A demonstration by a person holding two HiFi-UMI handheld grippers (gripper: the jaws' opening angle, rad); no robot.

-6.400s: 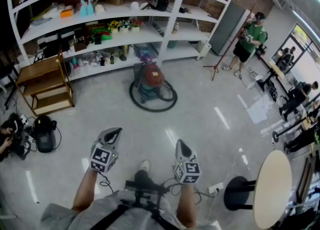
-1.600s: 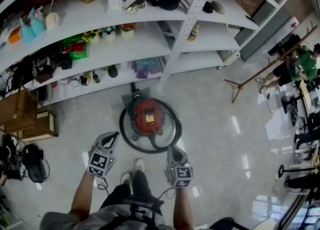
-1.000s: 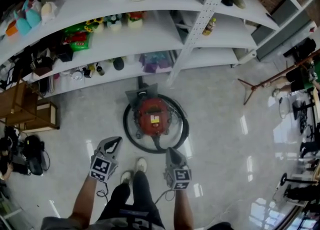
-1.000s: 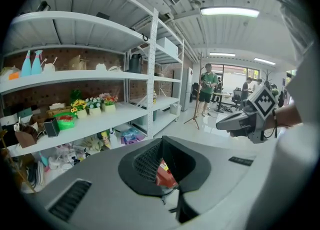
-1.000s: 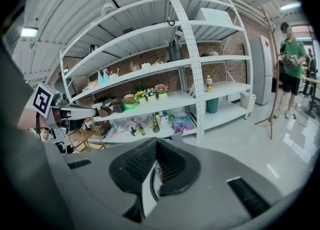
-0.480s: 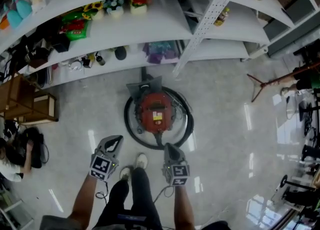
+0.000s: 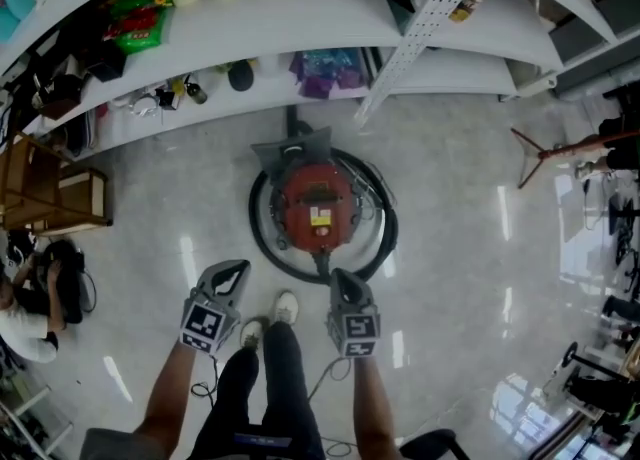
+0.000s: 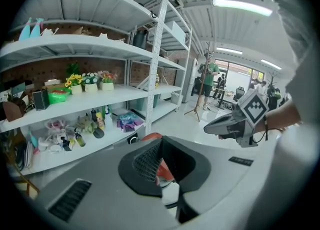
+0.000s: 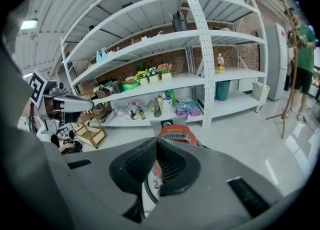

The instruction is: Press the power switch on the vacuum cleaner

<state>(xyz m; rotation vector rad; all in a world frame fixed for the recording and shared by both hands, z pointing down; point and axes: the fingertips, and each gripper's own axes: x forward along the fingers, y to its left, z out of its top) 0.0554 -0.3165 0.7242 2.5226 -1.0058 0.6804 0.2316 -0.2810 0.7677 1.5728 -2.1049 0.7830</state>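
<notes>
The vacuum cleaner sits on the floor at your twelve o'clock, its hose coiled around it, shelving behind.

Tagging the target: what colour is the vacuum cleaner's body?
The vacuum cleaner is red, ringed by a black hose; clearest in the head view.

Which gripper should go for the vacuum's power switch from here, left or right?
Right, probably. The right gripper points almost straight at the vacuum cleaner, with its tips close to it; the left gripper sits off to the side, farther away. Both are shut and empty.
</notes>
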